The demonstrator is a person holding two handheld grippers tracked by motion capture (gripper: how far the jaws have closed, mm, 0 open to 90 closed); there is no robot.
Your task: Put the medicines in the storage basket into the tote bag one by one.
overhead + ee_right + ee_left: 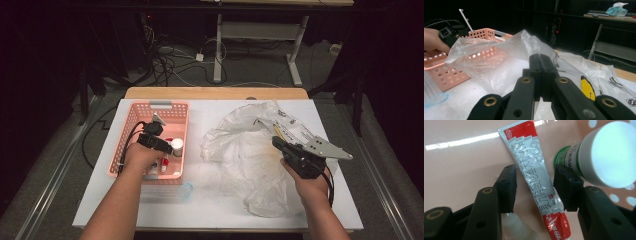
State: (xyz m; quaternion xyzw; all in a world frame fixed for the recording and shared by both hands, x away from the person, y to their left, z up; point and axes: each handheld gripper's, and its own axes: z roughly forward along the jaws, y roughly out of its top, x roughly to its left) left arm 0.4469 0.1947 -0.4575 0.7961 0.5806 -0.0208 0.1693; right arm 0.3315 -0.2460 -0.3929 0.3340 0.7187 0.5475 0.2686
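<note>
Near left edge of tabletop [220, 210]: clear cup [186, 190], just outside the pink basket's [131, 117] near wall. Left hand-held gripper [534, 188] reaches down into the basket, jaws spread either side of a red-and-silver tube [534, 173] lying on the basket floor, not closed on it; white-capped bottle [607, 153] beside. Centre to right edge: clear plastic bag [250, 150], crumpled. Right hand-held gripper [540, 66] clenched on a fold of the bag, holding it raised.
</note>
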